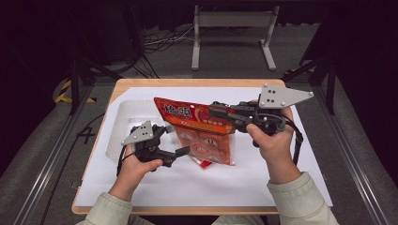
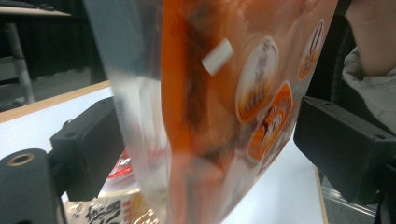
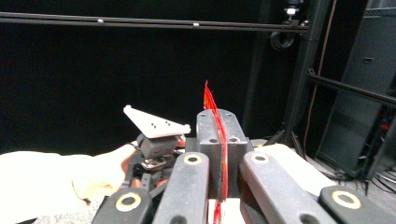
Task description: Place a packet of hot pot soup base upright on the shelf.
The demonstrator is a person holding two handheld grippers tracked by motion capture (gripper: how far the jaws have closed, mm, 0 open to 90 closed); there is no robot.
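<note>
White paper covers the desk (image 1: 281,187), where our right gripper (image 1: 217,110) pinches the orange snack bag's (image 1: 202,133) top edge, lifting it mid-desk. Our left gripper (image 1: 176,140) stands spread around its lower part; next we close there.

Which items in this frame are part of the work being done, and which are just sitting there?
In use:
- orange snack bag, clamped along its top edge by the right gripper
- left gripper, jaws open on either side of the bag's lower part
- small packet lying under the bag

Lying about:
- white sheet covering the table
- metal stand on the floor behind
</note>
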